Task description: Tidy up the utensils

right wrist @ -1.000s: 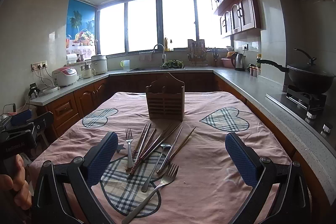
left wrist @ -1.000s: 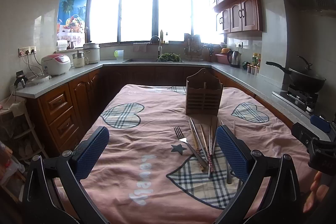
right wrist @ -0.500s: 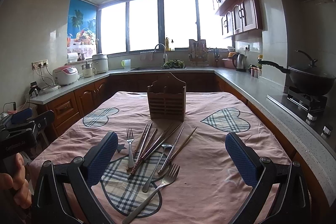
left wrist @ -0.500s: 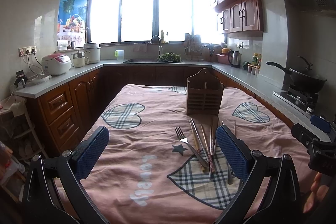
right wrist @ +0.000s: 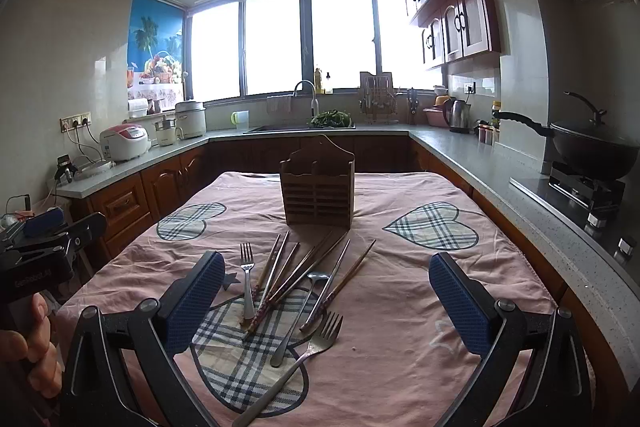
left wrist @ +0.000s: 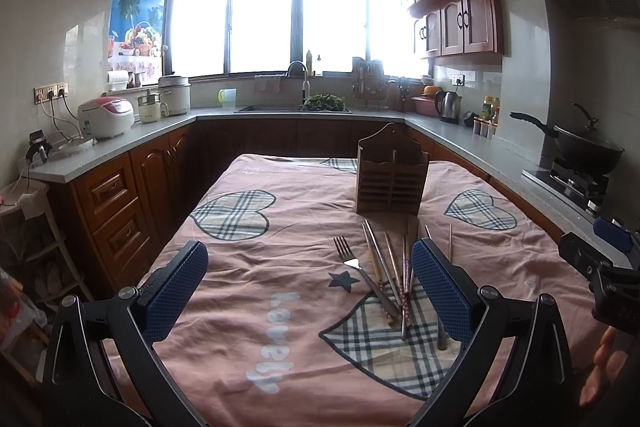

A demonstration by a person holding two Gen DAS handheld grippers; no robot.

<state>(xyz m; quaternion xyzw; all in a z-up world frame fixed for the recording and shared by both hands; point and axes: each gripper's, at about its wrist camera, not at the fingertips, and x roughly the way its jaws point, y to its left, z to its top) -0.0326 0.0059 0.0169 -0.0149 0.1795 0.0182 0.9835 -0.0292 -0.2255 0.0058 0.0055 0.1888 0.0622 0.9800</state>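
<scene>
A wooden utensil holder (right wrist: 317, 193) (left wrist: 392, 175) stands upright in the middle of the pink-clothed table (right wrist: 420, 287). In front of it lies a loose pile of chopsticks (right wrist: 298, 273) (left wrist: 390, 275), two forks (right wrist: 247, 267) (right wrist: 316, 343) and a spoon (right wrist: 308, 301). One fork (left wrist: 349, 255) shows in the left wrist view, left of the chopsticks. My right gripper (right wrist: 326, 303) hovers open above the pile, empty. My left gripper (left wrist: 310, 287) is open too, empty, with its right finger (left wrist: 442, 291) hiding part of the pile.
Grey counters (right wrist: 520, 195) wrap around the table on three sides. A wok on a stove (right wrist: 592, 151) is at the right, a rice cooker (left wrist: 106, 115) at the left, a sink (left wrist: 296, 107) under the window. A hand (right wrist: 24, 347) holds the other gripper at the left.
Both views have barely shifted; the right wrist view has crept slightly closer to the pile. Both grippers stay open and nothing on the table has moved.
</scene>
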